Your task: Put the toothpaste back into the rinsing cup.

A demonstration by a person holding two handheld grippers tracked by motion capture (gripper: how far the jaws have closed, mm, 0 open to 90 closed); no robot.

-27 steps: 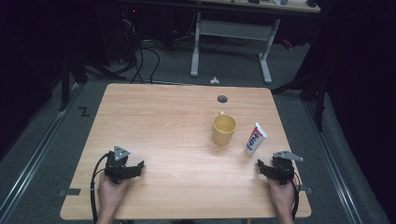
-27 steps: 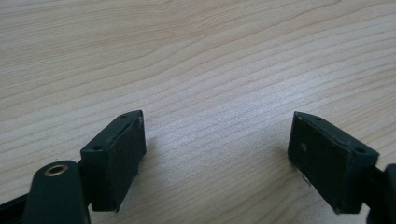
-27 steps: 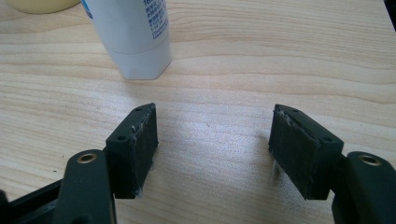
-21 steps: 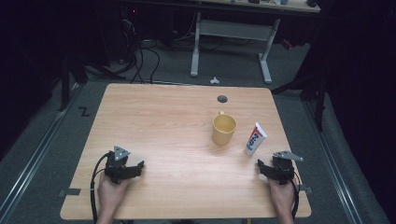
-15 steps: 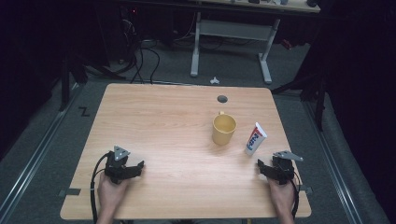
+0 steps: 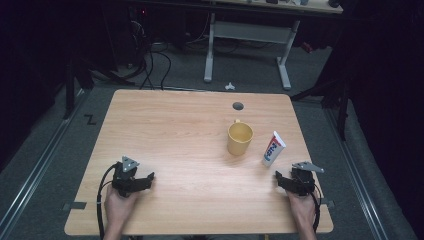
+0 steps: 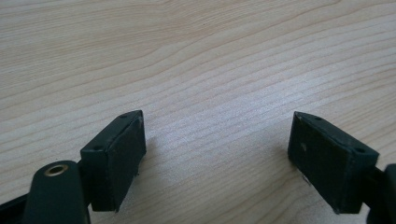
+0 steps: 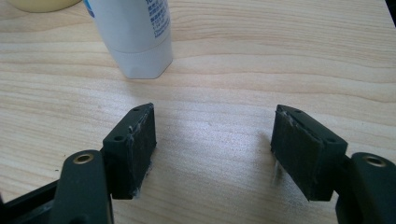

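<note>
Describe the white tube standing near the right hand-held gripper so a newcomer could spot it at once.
Start at the wooden table and go to its right half, where a yellow mug stands. Just right of the mug, apart from it and ahead of the right hand-held gripper, the toothpaste tube stands cap-down, leaning slightly. It alone is white, with blue and red print.

Light wooden table (image 6: 180,135) with rounded corners and a small dark round hole (image 6: 238,105) near the far edge. Yellow mug (image 6: 240,138) standing right of centre; white tube (image 6: 273,149) upright on its cap just beside it. Both grippers, left (image 6: 145,179) and right (image 6: 281,179), resting near the front edge, well apart.
</note>
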